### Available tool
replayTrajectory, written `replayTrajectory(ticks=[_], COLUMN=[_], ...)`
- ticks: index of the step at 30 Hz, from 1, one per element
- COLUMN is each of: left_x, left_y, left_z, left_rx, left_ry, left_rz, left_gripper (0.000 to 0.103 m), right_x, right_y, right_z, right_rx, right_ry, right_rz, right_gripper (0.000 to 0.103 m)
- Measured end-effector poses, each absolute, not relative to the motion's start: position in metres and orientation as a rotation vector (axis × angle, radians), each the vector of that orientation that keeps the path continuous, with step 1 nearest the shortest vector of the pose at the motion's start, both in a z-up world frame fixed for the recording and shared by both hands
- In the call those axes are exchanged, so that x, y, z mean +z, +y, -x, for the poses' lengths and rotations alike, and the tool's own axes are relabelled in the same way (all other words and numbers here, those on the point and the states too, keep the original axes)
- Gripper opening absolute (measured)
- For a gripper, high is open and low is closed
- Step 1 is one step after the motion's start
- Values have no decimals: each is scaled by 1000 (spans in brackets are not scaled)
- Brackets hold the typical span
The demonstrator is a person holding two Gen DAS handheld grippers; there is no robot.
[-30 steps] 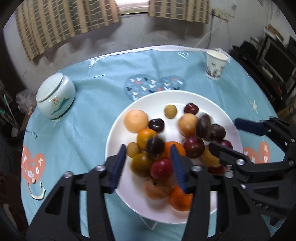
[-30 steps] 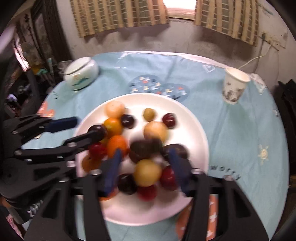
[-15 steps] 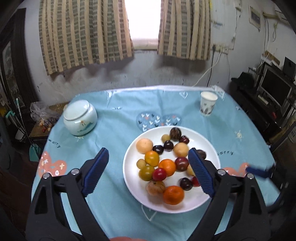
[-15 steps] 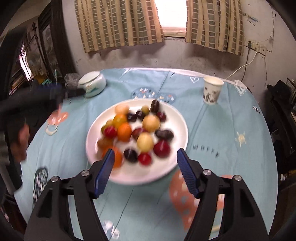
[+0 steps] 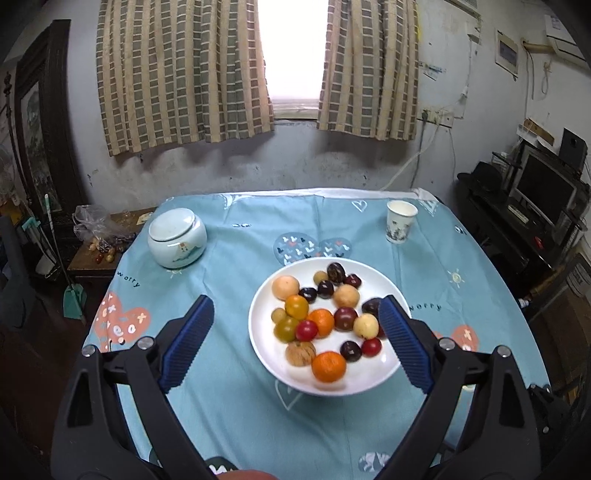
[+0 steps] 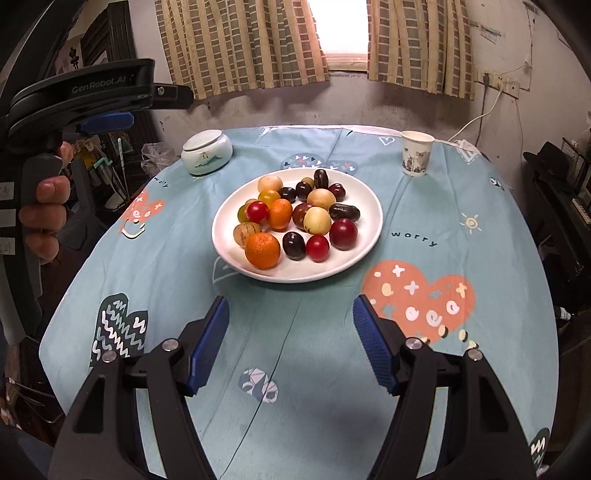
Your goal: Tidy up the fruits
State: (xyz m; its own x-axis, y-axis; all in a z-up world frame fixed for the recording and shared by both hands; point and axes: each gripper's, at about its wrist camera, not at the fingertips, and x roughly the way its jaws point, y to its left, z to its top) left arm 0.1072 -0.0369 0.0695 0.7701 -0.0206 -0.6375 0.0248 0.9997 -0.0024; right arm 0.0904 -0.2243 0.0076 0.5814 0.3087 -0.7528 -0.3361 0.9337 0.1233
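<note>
A person's hand [image 6: 44, 218] is gripping the handle of the left gripper [image 5: 295, 347] at the far left of the right wrist view, raised above the edge of a round table [image 6: 480, 206] draped in a light blue cloth printed with hearts. A pale lidded ceramic jar [image 6: 207, 151] is sitting toward the table's far left. At the centre, a white plate [image 6: 369, 236] is holding the fruits [image 6: 295, 218]: two oranges, small red and yellow tomatoes, dark plums, pale round fruits and a brownish striped one, all lying together in one loose heap. A paper cup [image 6: 417, 153] is standing upright at the far right of the table, well apart from the plate. In the left wrist view, the left gripper's blue-padded jaws are standing wide apart, having just been opening, and are gripping nothing; the plate is showing between them, farther off. The right gripper [image 6: 291, 343] is hovering over bare cloth near the table's front edge, its jaws parted and holding nothing, with the plate lying beyond its tips. Checked curtains [image 6: 243, 44] are hanging either side of a bright window [image 6: 343, 29] behind the table.
</note>
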Motion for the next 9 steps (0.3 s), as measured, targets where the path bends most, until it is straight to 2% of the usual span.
replayTrajectory(ticks=[9], left_x=[77], left_y=[-32], left_z=[-81], left_rx=[-26], left_ry=[706], left_rz=[-12], left_gripper=[94], right_x=[21], right_y=[-217], right_z=[-75], right_rx=[382], right_ry=[830], right_rz=[64], right_gripper=[70])
